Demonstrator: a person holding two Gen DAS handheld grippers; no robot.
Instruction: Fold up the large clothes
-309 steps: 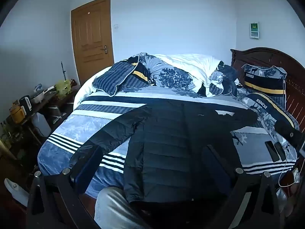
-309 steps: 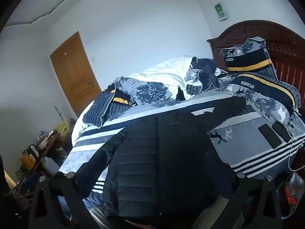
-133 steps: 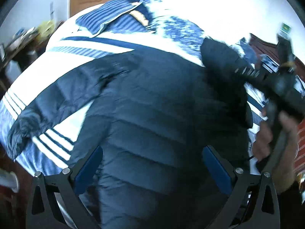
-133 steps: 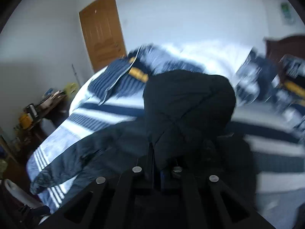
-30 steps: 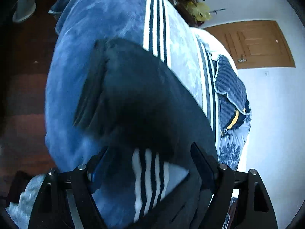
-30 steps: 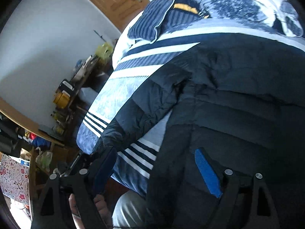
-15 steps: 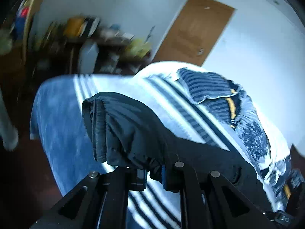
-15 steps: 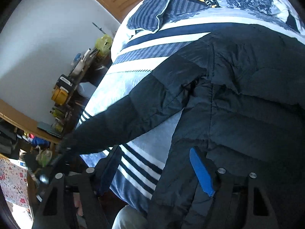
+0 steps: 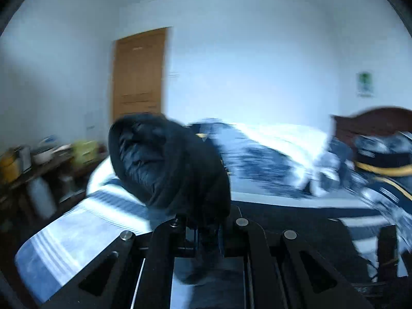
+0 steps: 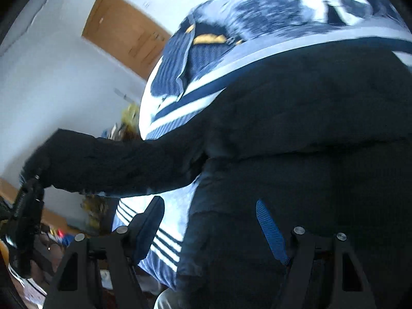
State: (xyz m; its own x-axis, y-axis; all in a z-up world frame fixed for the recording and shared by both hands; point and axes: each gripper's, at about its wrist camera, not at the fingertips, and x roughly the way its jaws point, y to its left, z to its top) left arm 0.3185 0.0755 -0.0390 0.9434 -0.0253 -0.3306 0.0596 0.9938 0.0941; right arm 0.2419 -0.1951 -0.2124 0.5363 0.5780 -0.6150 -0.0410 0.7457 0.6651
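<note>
Clamped on the cuff end of one sleeve, our left gripper holds it bunched and raised at 12 o'clock from its closed fingers. We count two grippers and one black quilted puffer jacket. Our right gripper hovers low over the jacket's body with its blue-padded fingers spread apart and nothing between them.

From the right wrist view we see what the left cannot: the sleeve's whole length, stretched taut from the shoulder out towards 9 o'clock, its long axis nearly level, ending at the left gripper's black frame. The jacket's body lies flat on the blue-and-white striped bedspread, filling the view from 12 to 5 o'clock.

Only the left wrist view shows the dark wooden headboard at 3 o'clock and the cluttered side table at 9 o'clock. Farthest back, both views catch one brown wooden door, blurred.
</note>
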